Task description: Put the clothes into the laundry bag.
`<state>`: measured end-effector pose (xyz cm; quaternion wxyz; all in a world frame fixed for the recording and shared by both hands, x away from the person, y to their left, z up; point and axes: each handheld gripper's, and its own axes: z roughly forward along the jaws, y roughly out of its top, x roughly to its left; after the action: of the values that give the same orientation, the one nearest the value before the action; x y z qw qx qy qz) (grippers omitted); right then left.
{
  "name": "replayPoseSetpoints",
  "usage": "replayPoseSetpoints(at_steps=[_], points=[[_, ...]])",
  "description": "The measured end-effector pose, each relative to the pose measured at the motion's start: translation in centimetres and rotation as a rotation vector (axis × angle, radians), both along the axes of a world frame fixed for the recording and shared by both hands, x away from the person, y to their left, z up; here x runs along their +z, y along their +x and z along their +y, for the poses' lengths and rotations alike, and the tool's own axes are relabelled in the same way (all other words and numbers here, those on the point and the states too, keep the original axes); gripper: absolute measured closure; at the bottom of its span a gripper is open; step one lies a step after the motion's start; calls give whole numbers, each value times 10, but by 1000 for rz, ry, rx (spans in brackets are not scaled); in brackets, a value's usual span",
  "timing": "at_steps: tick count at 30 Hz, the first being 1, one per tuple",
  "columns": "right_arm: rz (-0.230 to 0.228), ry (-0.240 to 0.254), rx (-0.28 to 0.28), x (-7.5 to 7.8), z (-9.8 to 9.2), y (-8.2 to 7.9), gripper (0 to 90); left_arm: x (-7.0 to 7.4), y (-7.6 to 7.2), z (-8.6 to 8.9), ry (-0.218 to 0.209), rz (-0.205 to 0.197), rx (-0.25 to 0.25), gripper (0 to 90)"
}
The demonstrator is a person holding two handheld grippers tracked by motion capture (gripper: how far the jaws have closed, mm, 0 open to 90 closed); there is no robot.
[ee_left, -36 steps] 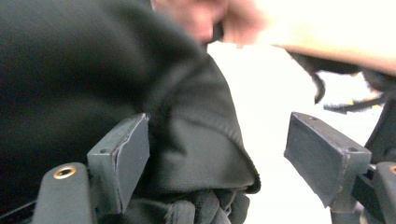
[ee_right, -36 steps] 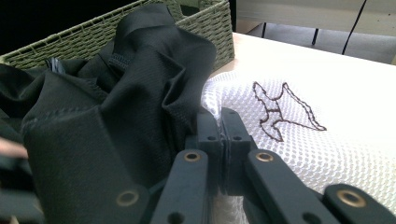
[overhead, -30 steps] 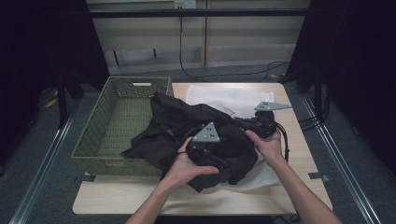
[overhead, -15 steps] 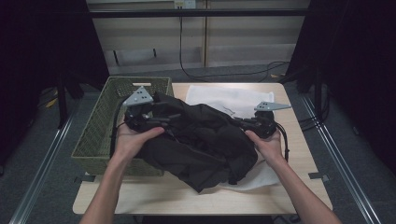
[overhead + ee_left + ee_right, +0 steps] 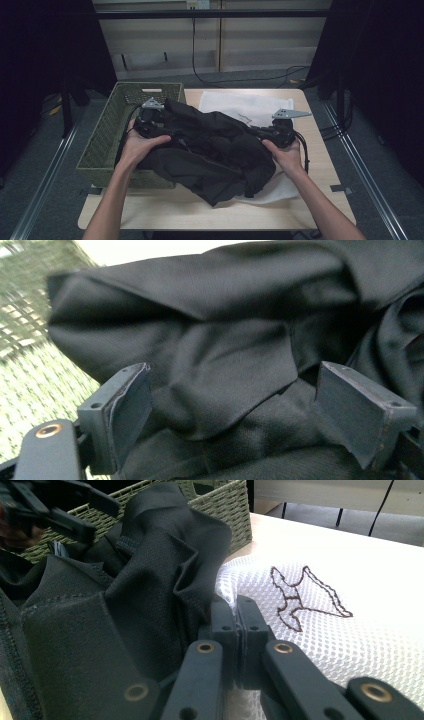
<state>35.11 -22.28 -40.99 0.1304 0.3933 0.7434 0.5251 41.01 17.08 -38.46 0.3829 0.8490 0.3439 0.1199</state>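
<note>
While our right gripper (image 5: 237,630) stays clamped on the black garment's (image 5: 210,145) edge beside the basket (image 5: 107,145) to anchor it, our left gripper's (image 5: 250,415) jaws have just been opening around cloth at the basket's rim, unpinched, likely to regrip.

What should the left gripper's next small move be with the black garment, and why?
Probably close on the fold ahead. The left gripper has just been opening; its jaws stand wide around a flap of the black garment, pads not pressing, while the right gripper is shut at the far edge, over the white mesh bag.
</note>
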Motion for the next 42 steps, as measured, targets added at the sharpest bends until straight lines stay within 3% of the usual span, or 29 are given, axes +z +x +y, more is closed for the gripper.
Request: replayPoseSetpoints(at_steps=[2,3,4,5,7,8,10,11,12,15,16,19,20,21,22,24,25,26,27,28,30,32,34,35,37,42], points=[[0,-1,2,0,0,0,887,-7,4,-2,3,23,7,214],[0,-1,1,0,0,0,886,-12,7,-3,23,53,-7,249],[-1,-1,1,0,0,0,886,-13,6,-3,34,59,-22,325],[-2,-2,1,0,0,0,886,-15,5,-3,14,60,-15,405],[2,-3,1,0,0,0,886,-13,4,-1,17,51,11,523],[3,-2,0,0,1,0,886,-12,5,3,11,57,-7,560],[0,-8,3,-1,2,0,886,-13,4,3,-5,50,7,596],[-1,-10,3,-1,2,0,886,-12,3,4,3,44,-11,608],[0,-10,3,-1,2,0,886,-12,2,3,-14,45,17,616],[0,-9,3,-1,2,0,886,-11,2,5,-16,39,-2,623],[0,-10,3,-1,2,0,886,-12,1,4,-29,34,20,625],[2,-7,2,-1,2,0,886,-11,1,6,-17,19,0,647],[2,-7,1,-1,2,0,886,-11,-1,4,-52,22,26,672],[3,-7,1,-1,2,0,886,-8,-1,8,-23,17,-1,710],[0,-11,4,-1,2,0,886,-8,-2,7,-47,7,6,746],[1,-9,2,-1,2,0,886,-6,-4,7,-26,-6,3,784],[1,-9,3,-1,3,0,886,-7,-4,6,-30,-18,11,796],[4,-10,3,-1,3,0,886,-7,-5,4,-61,-12,34,805],[4,-10,3,-1,3,0,886,-5,-5,6,-39,-10,19,808],[6,-9,3,-1,3,-1,886,-5,-6,4,-59,-16,23,815],[5,-10,3,-1,3,-1,886,-1,-8,3,-34,-33,8,819],[4,-11,3,-1,3,0,886,3,-11,2,-63,-56,11,827],[4,-9,1,-2,2,0,886,5,-11,3,-61,-51,8,828],[4,-11,0,-2,2,0,886,10,-14,1,-84,-78,7,830],[4,-11,0,-1,2,0,886,15,-17,-1,-101,-93,-3,832],[5,-14,2,-2,2,0,886,26,-23,-19,-128,-123,-40,836]])
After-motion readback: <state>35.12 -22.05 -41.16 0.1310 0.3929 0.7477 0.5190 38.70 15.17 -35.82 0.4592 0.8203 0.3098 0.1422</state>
